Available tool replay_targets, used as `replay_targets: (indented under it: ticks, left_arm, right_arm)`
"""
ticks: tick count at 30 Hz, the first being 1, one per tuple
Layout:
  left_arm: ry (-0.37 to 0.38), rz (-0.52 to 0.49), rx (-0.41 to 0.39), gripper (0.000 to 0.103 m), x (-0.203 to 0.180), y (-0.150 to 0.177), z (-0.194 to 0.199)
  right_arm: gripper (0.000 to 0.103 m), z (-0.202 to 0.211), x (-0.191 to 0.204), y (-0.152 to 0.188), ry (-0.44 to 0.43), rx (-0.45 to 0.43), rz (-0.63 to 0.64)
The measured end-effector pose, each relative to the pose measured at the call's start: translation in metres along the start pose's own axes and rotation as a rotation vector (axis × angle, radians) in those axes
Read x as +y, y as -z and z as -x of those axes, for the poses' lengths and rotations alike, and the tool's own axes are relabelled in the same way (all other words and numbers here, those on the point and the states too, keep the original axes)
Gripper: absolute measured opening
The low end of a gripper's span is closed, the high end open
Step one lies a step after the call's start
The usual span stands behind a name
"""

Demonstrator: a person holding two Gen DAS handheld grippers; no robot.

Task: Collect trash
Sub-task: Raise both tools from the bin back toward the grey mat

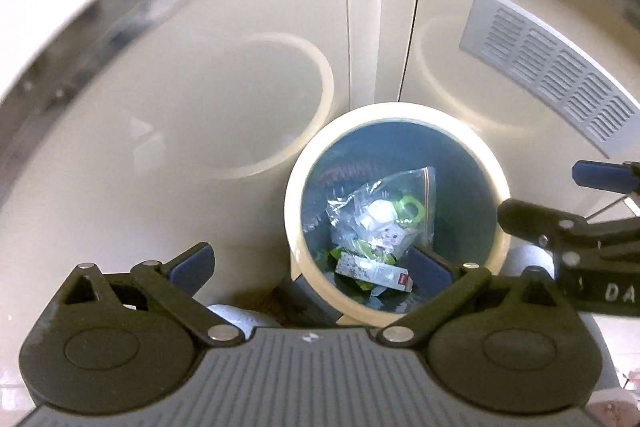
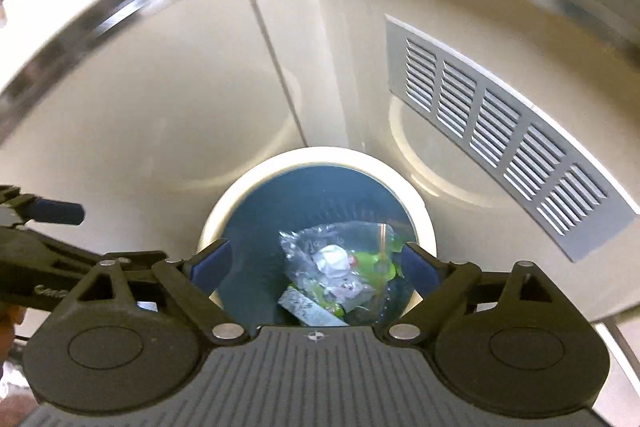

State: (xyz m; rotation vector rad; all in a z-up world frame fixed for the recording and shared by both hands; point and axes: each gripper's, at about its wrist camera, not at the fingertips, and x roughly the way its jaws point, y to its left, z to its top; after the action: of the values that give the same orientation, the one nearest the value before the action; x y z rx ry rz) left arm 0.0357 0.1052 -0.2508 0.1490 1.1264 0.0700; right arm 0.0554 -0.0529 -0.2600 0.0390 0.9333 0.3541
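Across the upper half of both views, the cream cabinet doors [image 1: 200,87] are filling the frame, with a grey vent grille [image 2: 500,139] lying at the right. Below them, in the lower centre, the round cream bin [image 1: 496,163] is standing with its dark blue lining showing and its mouth unobstructed.

Inside the bin, a clear zip bag [image 1: 380,215] holding crumpled white and green scraps is lying on top of a white carton [image 1: 372,273] and green wrappers; so the trash is sitting in the bin, not in either gripper.

At the bottom of the left wrist view, the left gripper [image 1: 312,263] is hovering above the bin's near rim with its 2 jaws spread wide and nothing between them. In the right wrist view, the right gripper [image 2: 316,263] is likewise standing open and empty over the bin mouth.

The drop looks done, judging by the bag resting inside. To finish the step well, both grippers should be lifting straight clear of the rim, keeping their jaws apart so no pad is snagging the bag's plastic, and staying separated from each other, since each one's fingers are showing at the other view's edge. Whether more trash is waiting elsewhere cannot be told from here.
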Motion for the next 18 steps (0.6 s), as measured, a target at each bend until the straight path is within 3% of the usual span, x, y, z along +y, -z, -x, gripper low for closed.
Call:
replay_targets:
  ticks: [7, 18]
  left_arm:
    - [-0.025, 0.026, -0.112, 0.103, 0.004, 0.037, 0.056]
    - [-0.025, 0.048, -0.228, 0.103, 0.004, 0.065, 0.112]
  right_arm:
    - [0.096, 0.071, 0.021, 0.031, 0.031, -0.15, 0.072]
    - [0.099, 0.14, 0.041, 0.057, 0.052, -0.245, 0.119]
